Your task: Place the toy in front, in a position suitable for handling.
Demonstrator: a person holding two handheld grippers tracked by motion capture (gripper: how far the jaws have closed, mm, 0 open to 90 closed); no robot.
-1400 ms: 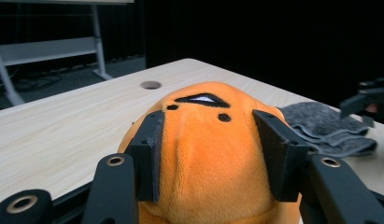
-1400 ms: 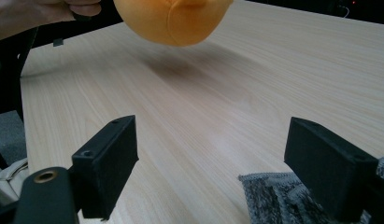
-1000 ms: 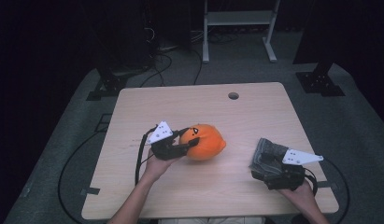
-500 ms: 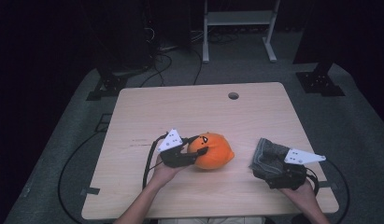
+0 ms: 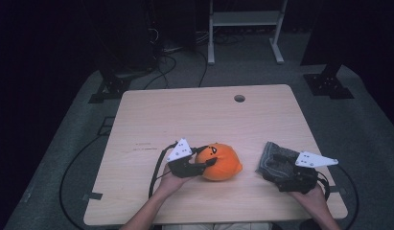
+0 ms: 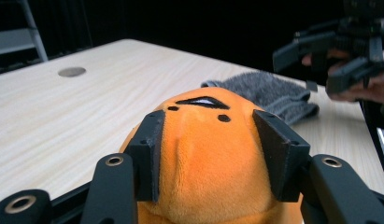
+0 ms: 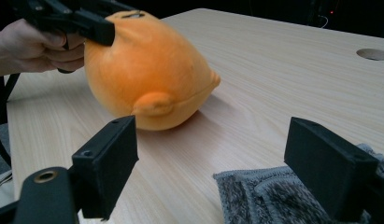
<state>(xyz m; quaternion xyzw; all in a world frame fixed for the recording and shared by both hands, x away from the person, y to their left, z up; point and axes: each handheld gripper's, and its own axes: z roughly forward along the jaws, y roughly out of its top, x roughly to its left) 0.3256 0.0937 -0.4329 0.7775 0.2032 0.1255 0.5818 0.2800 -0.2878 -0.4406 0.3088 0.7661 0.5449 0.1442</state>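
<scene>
- Two grippers are at work on the table (image 5: 151, 120), and I read the orange plush (image 5: 222, 163) as the thing in hand.
- My left gripper (image 5: 207, 163) is clamped on the plush: in the left gripper view both pads press into its orange fur, one on each flank, just behind the little black face markings.
- That plush (image 6: 208, 154) sits near the table's front edge, a little left of the middle. In the right gripper view its underside (image 7: 152, 74) looks to be resting on the wood, though I cannot tell how much weight is down.
- My right gripper (image 5: 276, 165) is over the grey cloth (image 5: 273, 160), which lies to the right of the plush and apart from it.
- Its jaws stand wide in the right gripper view, with the cloth (image 7: 273, 198) below and between them; no pad presses on it.
- Step, as I judge it: setting the plush down beside the cloth, grip not yet let go.
- Next move, if that reading holds: open the left jaws enough to free the fur, then back away level so the pads don't drag the soft toy.
- If the cloth is meant to cover or wrap the plush, the right gripper must first drop and pinch an edge.
</scene>
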